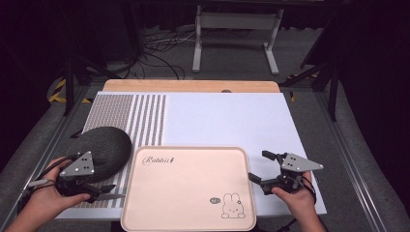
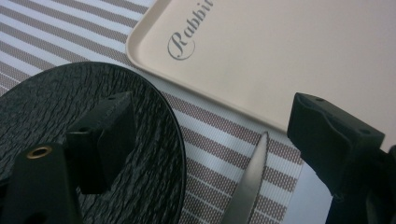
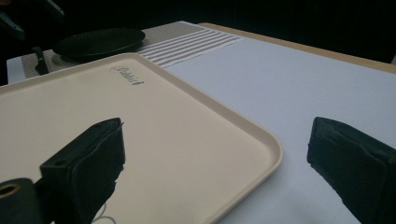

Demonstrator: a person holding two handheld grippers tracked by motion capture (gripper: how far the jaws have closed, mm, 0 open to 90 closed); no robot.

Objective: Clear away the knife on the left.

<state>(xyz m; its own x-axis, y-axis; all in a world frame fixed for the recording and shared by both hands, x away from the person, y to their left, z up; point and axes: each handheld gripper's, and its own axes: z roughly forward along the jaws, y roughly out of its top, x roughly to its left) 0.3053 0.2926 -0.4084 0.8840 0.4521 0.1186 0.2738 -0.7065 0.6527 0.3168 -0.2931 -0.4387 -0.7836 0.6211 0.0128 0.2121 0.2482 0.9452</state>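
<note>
In the high view a pale pink tray [image 1: 188, 193] with a rabbit drawing and the word "Rabbit" fills the lower centre of the frame, lying on a white table cover [image 1: 227, 121]. At lower left, the left gripper [image 1: 104, 189] sits over a striped placemat [image 1: 145, 116], just in front of a dark textured plate [image 1: 104, 150].

A knife [image 1: 112, 196] lies on the mat at the tray's left edge, its long axis running left to right, tip toward the tray. In the left gripper view the serrated blade [image 2: 250, 186] rises from the bottom centre between the spread jaws, touching neither, tip just short of the tray rim [image 2: 210, 100].

At lower right, the right gripper [image 1: 260, 169] has its jaws spread wide, astride the tray's right edge; in the right gripper view one jaw hangs over the tray [image 3: 187, 140], the other over the white cover [image 3: 303, 93].
</note>
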